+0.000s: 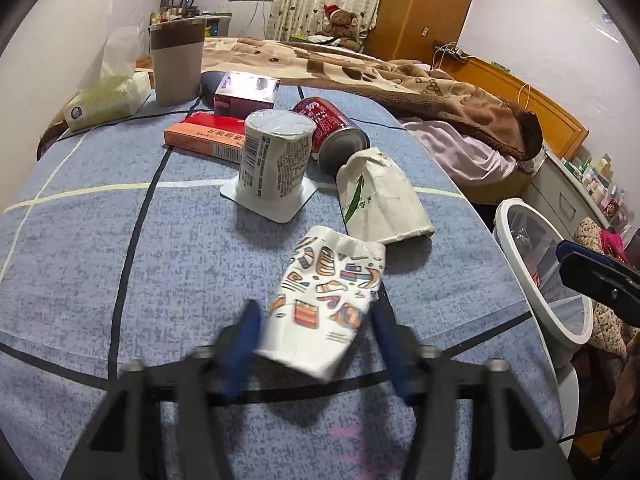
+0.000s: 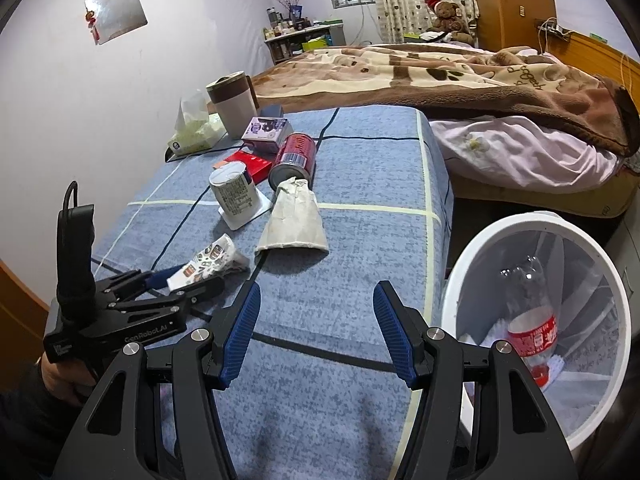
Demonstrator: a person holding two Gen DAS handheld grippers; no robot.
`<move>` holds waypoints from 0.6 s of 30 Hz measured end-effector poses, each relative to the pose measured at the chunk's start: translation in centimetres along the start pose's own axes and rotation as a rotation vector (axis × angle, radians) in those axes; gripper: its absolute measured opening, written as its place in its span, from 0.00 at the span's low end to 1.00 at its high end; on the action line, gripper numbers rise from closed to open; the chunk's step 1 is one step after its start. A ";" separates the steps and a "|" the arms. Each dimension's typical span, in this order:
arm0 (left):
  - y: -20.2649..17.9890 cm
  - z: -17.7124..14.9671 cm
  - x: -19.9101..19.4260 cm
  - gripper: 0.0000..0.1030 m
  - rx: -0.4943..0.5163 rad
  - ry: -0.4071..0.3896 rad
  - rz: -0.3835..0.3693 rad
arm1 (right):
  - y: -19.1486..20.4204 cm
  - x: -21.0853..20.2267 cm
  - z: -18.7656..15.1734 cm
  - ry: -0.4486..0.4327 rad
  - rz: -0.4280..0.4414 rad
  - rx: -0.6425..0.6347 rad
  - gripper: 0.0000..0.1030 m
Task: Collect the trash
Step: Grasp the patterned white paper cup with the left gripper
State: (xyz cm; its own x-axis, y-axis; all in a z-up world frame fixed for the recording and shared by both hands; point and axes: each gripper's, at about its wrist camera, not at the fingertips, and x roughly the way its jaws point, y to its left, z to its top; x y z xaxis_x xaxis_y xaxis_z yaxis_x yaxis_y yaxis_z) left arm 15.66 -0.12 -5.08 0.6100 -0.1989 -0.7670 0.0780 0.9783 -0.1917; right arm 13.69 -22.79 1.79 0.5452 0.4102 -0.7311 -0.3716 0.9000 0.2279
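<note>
My left gripper [image 1: 316, 320] is shut on a crushed patterned paper cup [image 1: 326, 304], held just above the blue bedspread; it also shows in the right wrist view [image 2: 208, 264]. Beyond it lie a crushed white paper cup [image 1: 382, 196], a red can [image 1: 334, 124] on its side and an upturned white yogurt pot [image 1: 276, 160]. My right gripper [image 2: 316, 320] is open and empty over the bed's near edge. A white trash bin [image 2: 536, 320] stands on the floor to its right, with a plastic bottle [image 2: 530, 324] inside.
An orange-red box [image 1: 208, 138], a purple box [image 1: 246, 94], a beige tumbler [image 1: 176, 62] and a tissue pack [image 1: 106, 98] sit at the far end of the bedspread. A brown blanket [image 2: 440, 68] covers the bed behind.
</note>
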 end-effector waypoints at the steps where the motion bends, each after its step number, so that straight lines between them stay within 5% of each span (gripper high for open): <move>1: 0.1 0.0 0.0 0.32 0.002 0.002 0.004 | 0.1 0.1 0.1 0.000 0.000 -0.003 0.59; 18: 3.6 -0.1 -4.0 0.32 -0.084 -0.094 0.041 | 4.2 2.9 2.8 0.017 0.067 -0.115 0.59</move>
State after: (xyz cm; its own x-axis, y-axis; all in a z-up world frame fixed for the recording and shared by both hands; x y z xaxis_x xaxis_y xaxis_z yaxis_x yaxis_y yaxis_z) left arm 13.39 4.23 -2.80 0.6831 -0.1485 -0.7151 -0.0124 0.9766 -0.2146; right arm 15.76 -17.38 2.41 0.5039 0.4654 -0.7277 -0.4912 0.8474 0.2019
